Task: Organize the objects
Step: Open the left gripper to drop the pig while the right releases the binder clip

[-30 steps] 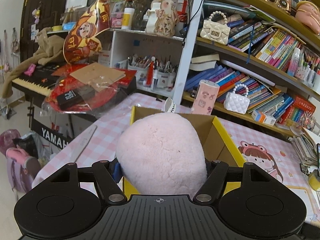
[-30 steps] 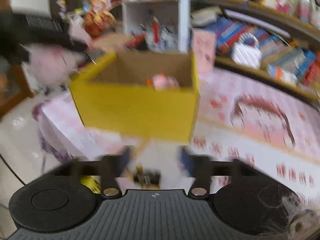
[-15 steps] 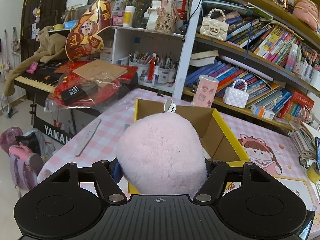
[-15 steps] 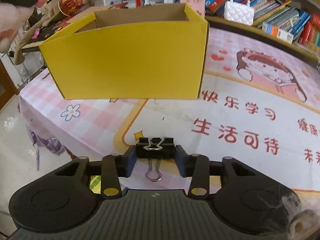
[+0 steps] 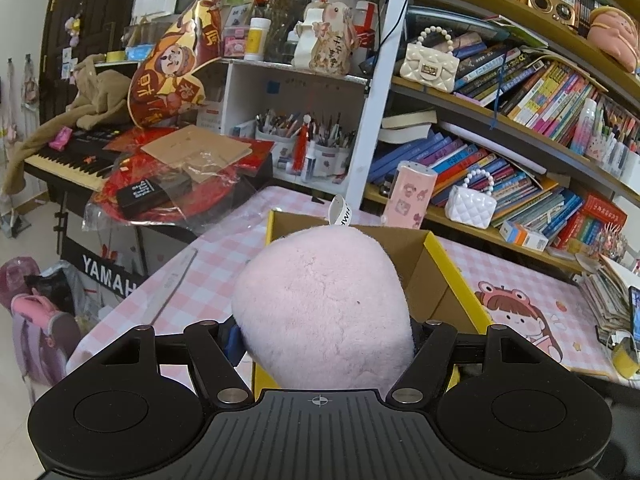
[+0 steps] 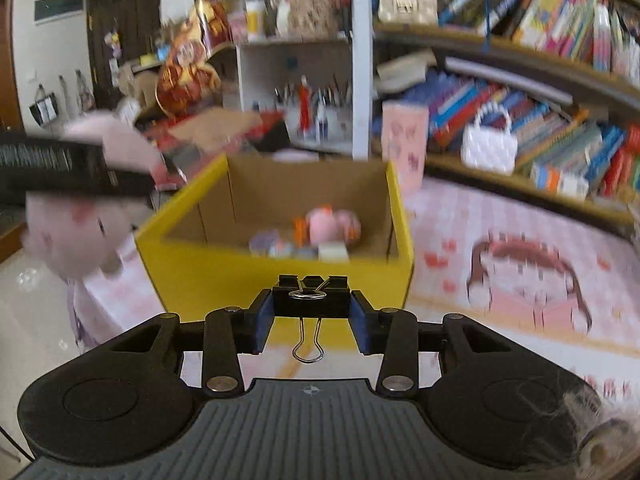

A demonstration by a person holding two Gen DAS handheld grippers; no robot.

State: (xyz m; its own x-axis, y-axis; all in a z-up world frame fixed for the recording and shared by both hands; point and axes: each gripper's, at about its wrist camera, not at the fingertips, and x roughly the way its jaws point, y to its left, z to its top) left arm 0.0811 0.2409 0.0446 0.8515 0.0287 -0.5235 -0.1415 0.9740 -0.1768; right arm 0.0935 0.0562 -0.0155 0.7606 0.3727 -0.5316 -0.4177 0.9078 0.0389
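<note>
Raised since half a second ago, the right tool [image 6: 312,322] now looks down into the yellow box [image 6: 280,276] instead of facing its side wall; its blue pads [image 6: 264,320] clamp a black binder clip [image 6: 310,298], wire handle hanging. Small toys [image 6: 320,228] lie in the box. Clenched on the pink plush toy [image 5: 324,308], the left tool [image 5: 324,334] holds it above the box's near edge, the box standing near the bench's [image 5: 560,300] left edge.
</note>
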